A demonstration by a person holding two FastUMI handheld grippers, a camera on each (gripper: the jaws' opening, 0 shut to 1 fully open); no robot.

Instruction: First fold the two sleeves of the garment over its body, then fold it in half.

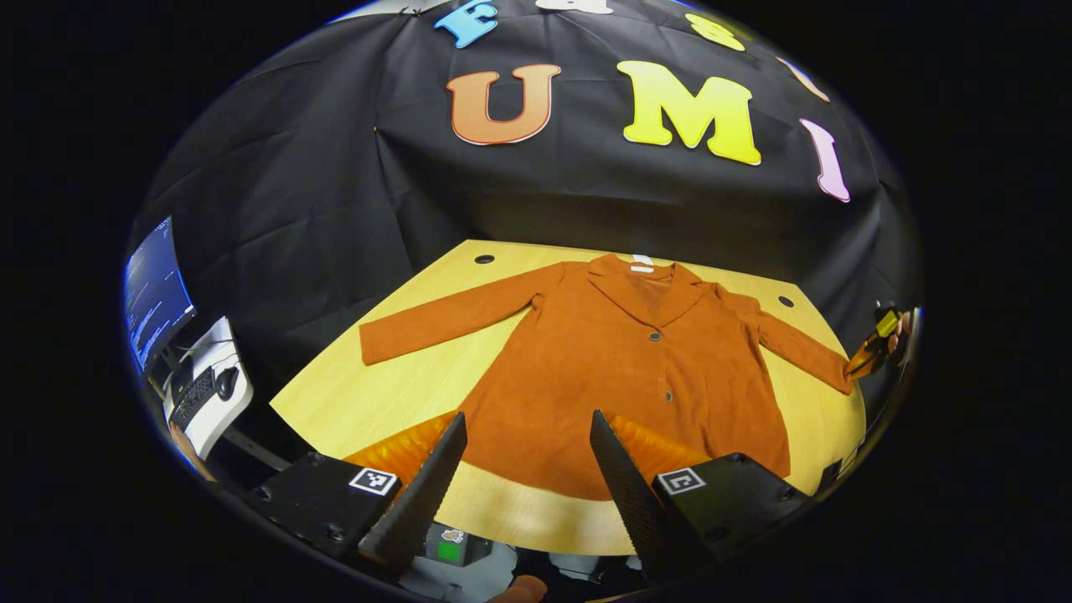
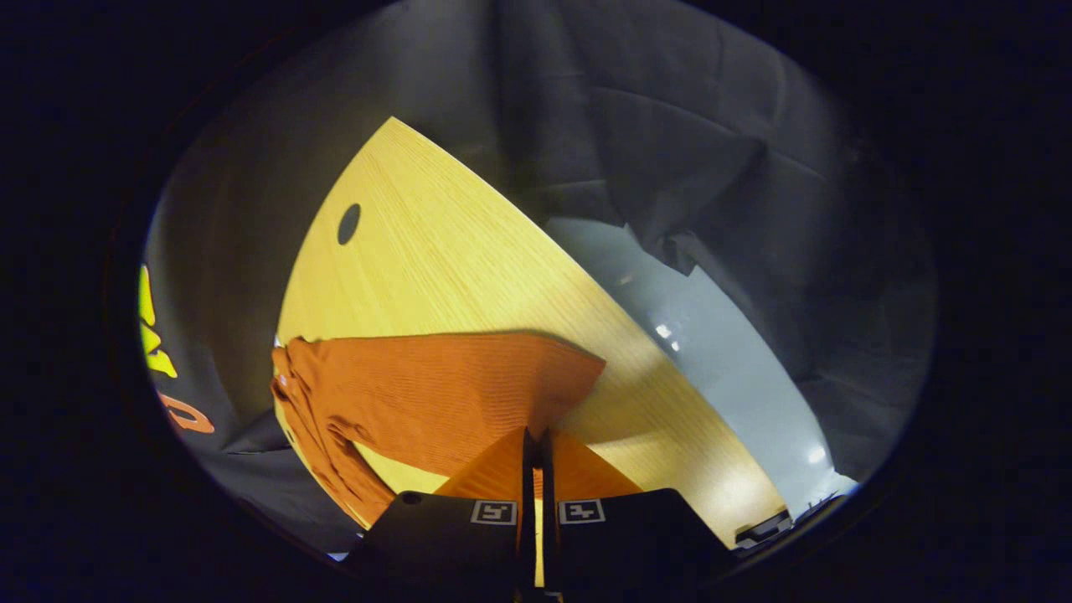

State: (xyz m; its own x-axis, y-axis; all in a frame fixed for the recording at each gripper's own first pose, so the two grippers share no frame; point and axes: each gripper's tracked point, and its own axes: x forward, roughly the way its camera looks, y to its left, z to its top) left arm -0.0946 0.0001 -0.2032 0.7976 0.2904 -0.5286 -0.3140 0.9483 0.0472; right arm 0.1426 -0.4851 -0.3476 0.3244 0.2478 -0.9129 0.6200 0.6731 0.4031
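The rust-orange button-front jacket (image 1: 620,377) lies face up and spread flat on the yellow wooden table (image 1: 352,402), collar toward the booth wall, its left sleeve (image 1: 444,322) stretched straight out and untouched. The left gripper (image 1: 528,469) hovers near the hem with its fingers wide apart and nothing between them. The right gripper (image 2: 536,469) has its fingers drawn almost together at the cuff of the right sleeve (image 2: 435,385), which looks lifted slightly off the table near the edge; whether both fingers truly pinch the fabric cannot be told, since the cloth at the tips is hard to make out. If the hold is only on a thin edge of cuff, the heavy sleeve may slip free mid-fold. Pulling too hard could drag the whole body sideways and wrinkle it, spoiling the later half fold.
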